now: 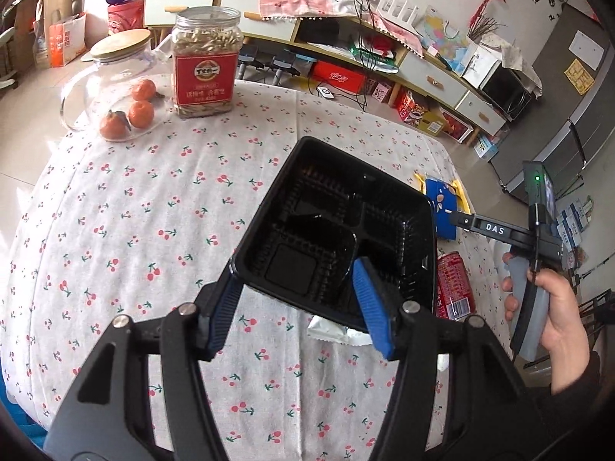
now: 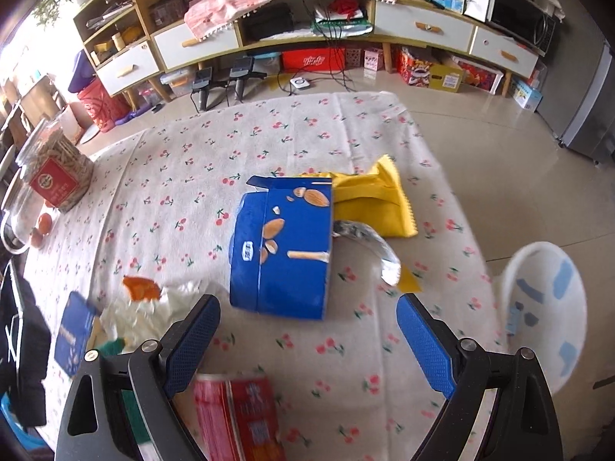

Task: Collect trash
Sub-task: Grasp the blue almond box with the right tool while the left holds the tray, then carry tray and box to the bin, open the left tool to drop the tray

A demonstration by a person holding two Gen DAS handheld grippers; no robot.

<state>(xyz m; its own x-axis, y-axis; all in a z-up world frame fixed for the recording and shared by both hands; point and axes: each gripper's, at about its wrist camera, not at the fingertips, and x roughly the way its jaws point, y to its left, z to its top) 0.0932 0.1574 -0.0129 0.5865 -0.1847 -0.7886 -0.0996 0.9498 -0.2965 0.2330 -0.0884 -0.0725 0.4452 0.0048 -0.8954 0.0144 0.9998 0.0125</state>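
My left gripper (image 1: 296, 292) grips the near edge of a black, ribbed, compartmented food tray (image 1: 338, 226) tilted above the cherry-print tablecloth (image 1: 134, 211), while my right gripper (image 2: 307, 330) hangs wide open just short of a blue almond-printed carton (image 2: 284, 246) lying mid-table beside a yellow wrapper (image 2: 376, 199).

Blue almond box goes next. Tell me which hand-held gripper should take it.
Right. The right hand-held gripper is open and empty, with the blue almond box straight ahead between its fingers. The left hand-held gripper is shut on the black tray.
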